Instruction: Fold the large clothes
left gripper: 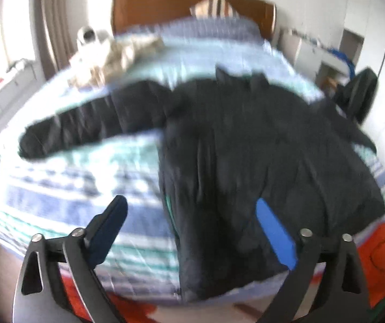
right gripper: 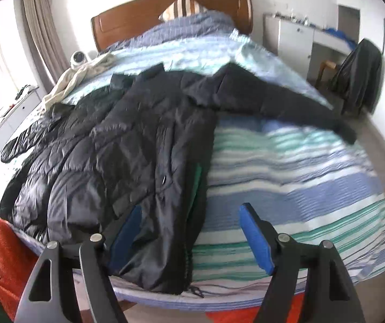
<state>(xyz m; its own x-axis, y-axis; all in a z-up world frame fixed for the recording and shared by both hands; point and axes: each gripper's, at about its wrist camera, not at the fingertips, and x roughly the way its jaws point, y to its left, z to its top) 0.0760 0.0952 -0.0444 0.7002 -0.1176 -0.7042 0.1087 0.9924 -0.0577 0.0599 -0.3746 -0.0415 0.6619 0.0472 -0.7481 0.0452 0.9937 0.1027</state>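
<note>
A striped bed (right gripper: pixel 313 188) carries a black jacket (right gripper: pixel 128 145) and beige garment (right gripper: pixel 79 78).

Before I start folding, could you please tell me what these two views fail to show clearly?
- Black quilted puffer jacket: its quilting smears into motion blur in the left wrist view.
- Jacket's left sleeve cuff: squeezed tiny at the right wrist view's fisheye edge.
- Orange fabric below the striped bed's foot: cut off by gripper arms and frame edge; what it is cannot be told.

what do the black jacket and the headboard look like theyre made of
Black jacket: looks like thin synthetic shell, probably nylon or polyester, over padding; quilted seams, slight sheen. Headboard: appears to be wood or wood veneer, reddish-brown with a smooth, glossy finish; grain too blurred to confirm.
</note>
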